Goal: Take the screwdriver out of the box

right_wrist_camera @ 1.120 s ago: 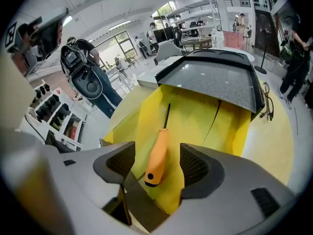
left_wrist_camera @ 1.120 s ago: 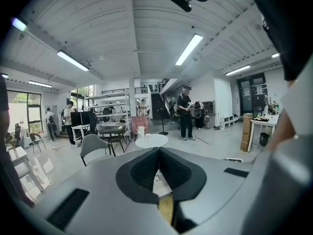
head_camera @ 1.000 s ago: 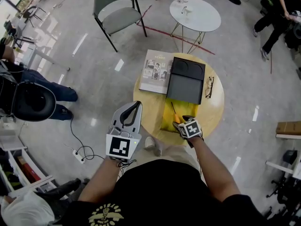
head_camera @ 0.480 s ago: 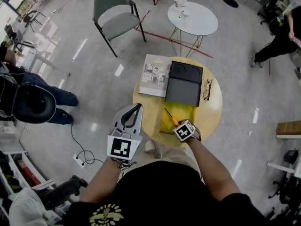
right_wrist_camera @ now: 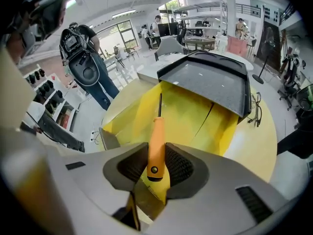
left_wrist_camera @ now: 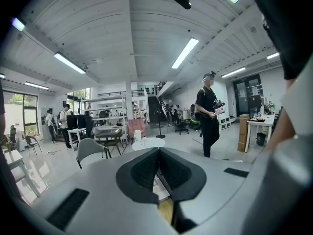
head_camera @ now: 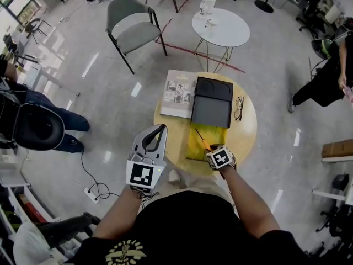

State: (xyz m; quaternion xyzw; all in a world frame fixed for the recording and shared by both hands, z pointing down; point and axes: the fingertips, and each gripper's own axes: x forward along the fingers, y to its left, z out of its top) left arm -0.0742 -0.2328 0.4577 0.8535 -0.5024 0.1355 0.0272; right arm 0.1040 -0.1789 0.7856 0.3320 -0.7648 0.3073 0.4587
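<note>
An orange-handled screwdriver point(right_wrist_camera: 156, 142) point(head_camera: 205, 144) lies over the open yellow box point(right_wrist_camera: 190, 112) point(head_camera: 194, 147), its thin shaft pointing toward the box's black lid point(right_wrist_camera: 208, 78) point(head_camera: 213, 101). My right gripper point(right_wrist_camera: 156, 166) point(head_camera: 210, 149) points steeply down at the box's near end. Its jaws have just been closing and the handle is between them, pressed by both pads. My left gripper point(head_camera: 161, 129) point(left_wrist_camera: 157, 153) hangs left of the table, pointing nearly level, jaws together and empty.
The box rests on a round yellow table point(head_camera: 246, 139), with a magazine point(head_camera: 177, 87) at its far left and glasses point(head_camera: 238, 108) at the right. Beyond stand a white round table point(head_camera: 223, 29) and a grey chair point(head_camera: 128, 16). People stand at both sides.
The right jaws stood wide around the handle and have closed on it. The screwdriver's shaft now slants toward the upper left. The left gripper has stayed where it was.
</note>
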